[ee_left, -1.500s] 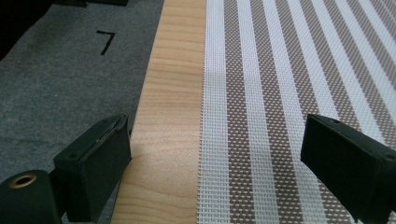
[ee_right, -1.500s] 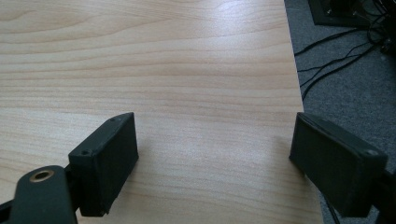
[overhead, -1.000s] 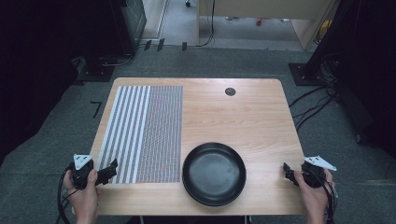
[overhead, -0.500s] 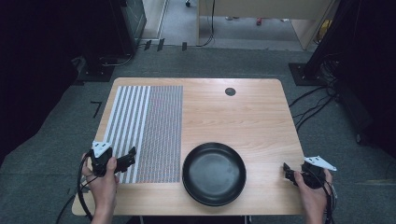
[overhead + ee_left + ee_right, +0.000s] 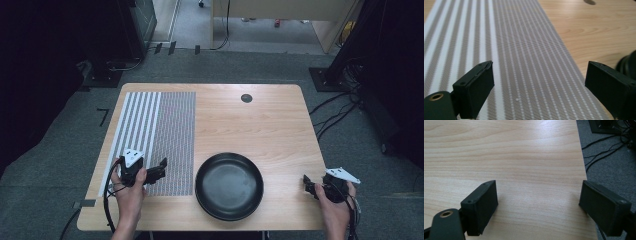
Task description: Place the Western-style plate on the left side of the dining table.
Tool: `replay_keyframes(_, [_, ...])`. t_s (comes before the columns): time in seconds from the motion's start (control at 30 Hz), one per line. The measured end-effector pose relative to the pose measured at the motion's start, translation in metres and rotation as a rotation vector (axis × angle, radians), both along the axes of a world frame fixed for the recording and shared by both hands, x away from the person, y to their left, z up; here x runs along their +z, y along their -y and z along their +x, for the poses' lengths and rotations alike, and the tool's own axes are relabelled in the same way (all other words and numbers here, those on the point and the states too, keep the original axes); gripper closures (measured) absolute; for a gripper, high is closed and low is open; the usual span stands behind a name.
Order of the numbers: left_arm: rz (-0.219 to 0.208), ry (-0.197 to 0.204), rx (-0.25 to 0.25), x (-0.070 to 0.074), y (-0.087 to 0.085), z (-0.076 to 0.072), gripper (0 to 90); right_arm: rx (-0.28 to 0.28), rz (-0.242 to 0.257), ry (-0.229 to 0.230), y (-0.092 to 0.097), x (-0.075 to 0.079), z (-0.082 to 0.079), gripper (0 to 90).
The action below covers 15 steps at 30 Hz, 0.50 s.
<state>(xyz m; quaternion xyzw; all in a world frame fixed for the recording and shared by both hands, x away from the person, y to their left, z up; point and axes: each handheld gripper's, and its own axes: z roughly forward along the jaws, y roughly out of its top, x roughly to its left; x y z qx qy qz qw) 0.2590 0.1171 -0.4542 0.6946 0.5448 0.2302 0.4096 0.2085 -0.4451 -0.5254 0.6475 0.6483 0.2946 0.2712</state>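
A grey and white striped placemat (image 5: pixel 156 135) lies on the left half of the wooden table (image 5: pixel 260 125). A black round plate (image 5: pixel 229 185) sits near the front edge, right of the mat. My left gripper (image 5: pixel 161 170) hovers open over the mat's front part, its jaws wide apart above the weave (image 5: pixel 524 62), with the plate's rim (image 5: pixel 627 63) at the right of its view. My right gripper (image 5: pixel 306 184) stands open at the table's front right corner, over bare wood (image 5: pixel 524 170).
A small dark round grommet (image 5: pixel 246 98) sits at the back of the table. Cables (image 5: pixel 332 112) run over the grey carpet on the right. Dark equipment stands behind the table on the left.
My left gripper has moved right and forward from off the table's left edge onto the striped mat. The right gripper has stayed in place.
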Motion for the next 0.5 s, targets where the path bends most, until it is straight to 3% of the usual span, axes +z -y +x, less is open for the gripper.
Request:
replay_keyframes(0.23, [-0.018,0.002,-0.061,0.001,0.017,-0.007,8.4,-0.037,0.003,0.007,0.000,0.000,0.000,14.2])
replay_keyframes(0.33, [-0.016,0.002,-0.072,0.001,0.021,-0.008,8.4,-0.049,0.020,0.020,0.000,0.001,-0.001,14.2])
replay_keyframes(0.37, [-0.016,0.000,-0.084,0.001,0.025,-0.009,8.4,-0.056,0.055,0.035,0.000,0.002,-0.001,14.2])
replay_keyframes(0.5, [-0.010,-0.010,-0.101,0.000,0.030,-0.010,8.4,-0.065,0.068,0.047,-0.002,0.006,-0.001,14.2])
